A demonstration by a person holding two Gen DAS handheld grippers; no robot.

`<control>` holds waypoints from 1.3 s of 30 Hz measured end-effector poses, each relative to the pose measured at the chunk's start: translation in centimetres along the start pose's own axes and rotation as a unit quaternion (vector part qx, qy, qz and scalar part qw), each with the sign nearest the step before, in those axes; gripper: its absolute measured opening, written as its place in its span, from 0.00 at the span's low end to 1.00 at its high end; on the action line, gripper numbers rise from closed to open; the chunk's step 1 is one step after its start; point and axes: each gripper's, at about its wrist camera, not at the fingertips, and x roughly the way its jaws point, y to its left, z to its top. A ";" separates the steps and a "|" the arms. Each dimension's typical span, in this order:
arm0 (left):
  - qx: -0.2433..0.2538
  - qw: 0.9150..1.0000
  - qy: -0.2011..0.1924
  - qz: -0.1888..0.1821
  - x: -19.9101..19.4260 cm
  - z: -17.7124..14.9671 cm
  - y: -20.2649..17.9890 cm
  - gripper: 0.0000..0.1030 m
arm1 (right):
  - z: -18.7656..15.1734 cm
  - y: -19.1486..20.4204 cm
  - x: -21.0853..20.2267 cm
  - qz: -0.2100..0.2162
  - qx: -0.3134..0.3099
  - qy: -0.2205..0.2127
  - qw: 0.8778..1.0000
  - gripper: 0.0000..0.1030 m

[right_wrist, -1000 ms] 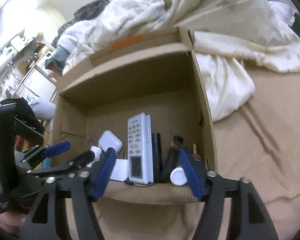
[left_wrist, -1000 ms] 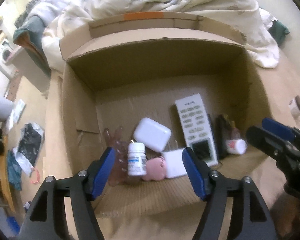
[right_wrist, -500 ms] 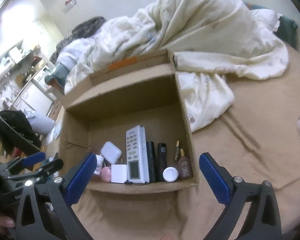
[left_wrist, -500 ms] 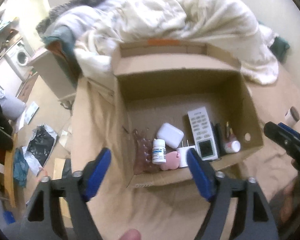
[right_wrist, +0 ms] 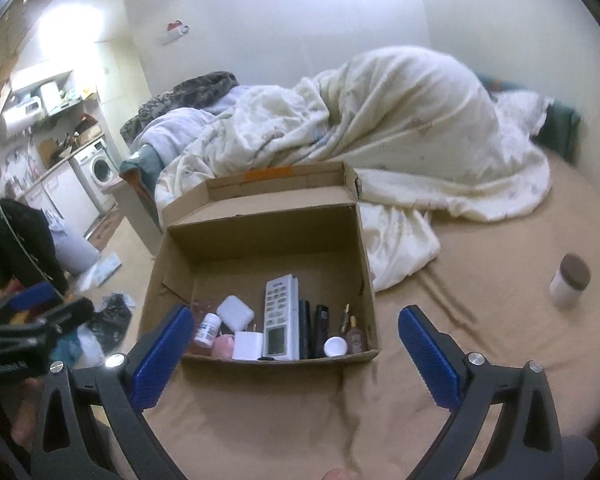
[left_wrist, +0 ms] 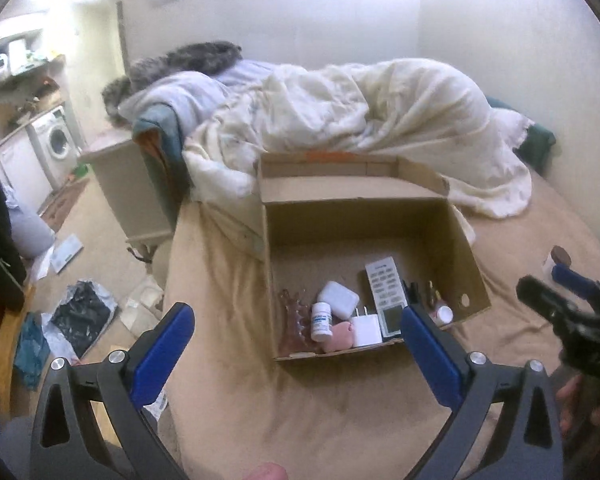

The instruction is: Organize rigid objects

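Note:
An open cardboard box (left_wrist: 460, 240) sits on the tan bed sheet. In its near end lie a white remote (left_wrist: 386, 292), a white pill bottle (left_wrist: 321, 322), a white case (left_wrist: 338, 299), a white charger (left_wrist: 366, 330), a pink item (left_wrist: 338, 338) and dark bottles (right_wrist: 320, 330). My left gripper (left_wrist: 295, 316) hovers above and short of the box, its jaws opening with nothing between them. My right gripper (right_wrist: 295, 316) hangs beside it, open and empty. A brown-lidded white jar (right_wrist: 570, 280) stands on the sheet to the right.
A rumpled cream duvet (left_wrist: 360, 120) is piled behind the box. Left of the bed are a pale bedside cabinet (left_wrist: 128, 196) and a floor strewn with bags and papers (left_wrist: 80, 316). A washing machine (left_wrist: 58, 144) stands far left.
Both grippers drew back and up from the box, so the whole box and bed now show. Both pairs of jaws spread wider. The items in the box stayed put.

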 end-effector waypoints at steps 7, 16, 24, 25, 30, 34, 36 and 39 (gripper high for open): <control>0.000 0.999 0.039 0.019 2.9 -1.1 -0.2 0.99 | -1.5 -0.3 1.6 -0.007 0.006 0.013 1.000 1.00; 0.007 0.999 0.039 0.014 3.1 -1.3 -1.0 1.00 | -1.5 -0.6 2.1 -0.001 0.018 0.016 1.000 1.00; 0.012 0.999 0.033 0.014 3.0 -1.3 -1.0 1.00 | -1.4 -0.7 2.2 -0.001 0.018 0.017 1.000 1.00; 0.013 0.999 0.032 0.015 2.9 -1.3 -1.1 1.00 | -1.4 -0.7 2.2 -0.001 0.019 0.017 1.000 1.00; 0.020 0.999 0.022 0.019 2.5 -1.4 -1.4 1.00 | -1.4 -0.7 2.2 -0.003 0.019 0.017 1.000 1.00; 0.020 0.999 0.022 0.019 2.4 -1.4 -1.5 0.99 | -1.5 -0.9 2.1 -0.005 0.021 0.017 1.000 1.00; 0.020 0.999 0.021 0.019 2.4 -1.4 -1.5 1.00 | -1.6 -0.9 2.1 -0.007 0.021 0.017 1.000 1.00; 0.022 0.999 0.021 0.019 2.4 -1.4 -1.5 1.00 | -1.7 -0.8 2.0 -0.008 0.020 0.017 1.000 1.00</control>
